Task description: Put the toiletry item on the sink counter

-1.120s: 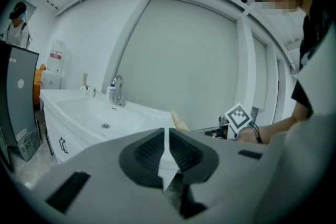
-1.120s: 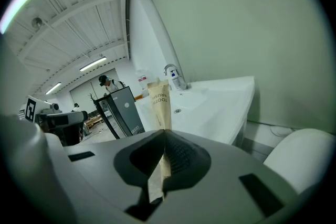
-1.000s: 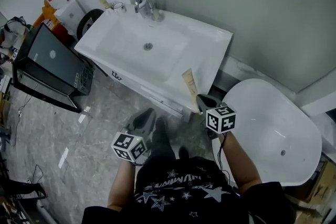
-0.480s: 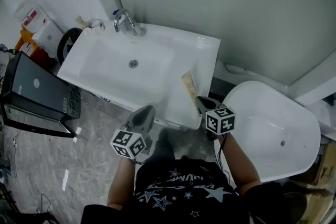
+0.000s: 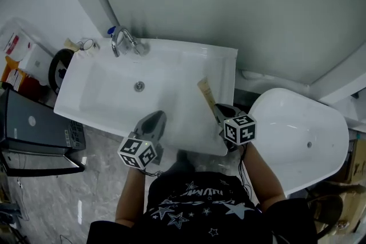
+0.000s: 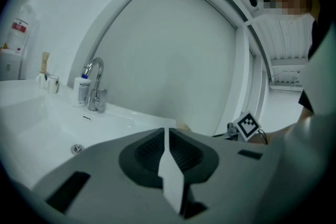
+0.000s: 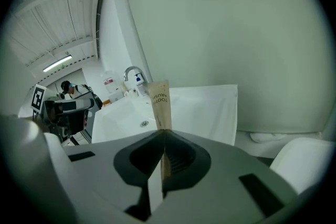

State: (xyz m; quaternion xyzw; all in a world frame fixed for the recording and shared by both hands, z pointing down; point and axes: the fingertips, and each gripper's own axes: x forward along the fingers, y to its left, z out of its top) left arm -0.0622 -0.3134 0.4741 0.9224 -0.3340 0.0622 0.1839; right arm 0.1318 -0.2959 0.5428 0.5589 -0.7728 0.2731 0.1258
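My right gripper (image 5: 221, 113) is clamped shut on the near end of a flat beige toothbrush packet (image 5: 206, 94). Its long axis runs straight out from my jaws toward the far wall, over the right-hand ledge of the white sink counter (image 5: 227, 68). I cannot tell whether it touches. My left gripper (image 5: 152, 124) — jaws together, empty — hovers left of it, over the basin's near edge.

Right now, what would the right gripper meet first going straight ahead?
Probably the wall behind the sink counter, with the held toothbrush packet touching first; height above the counter is unclear.
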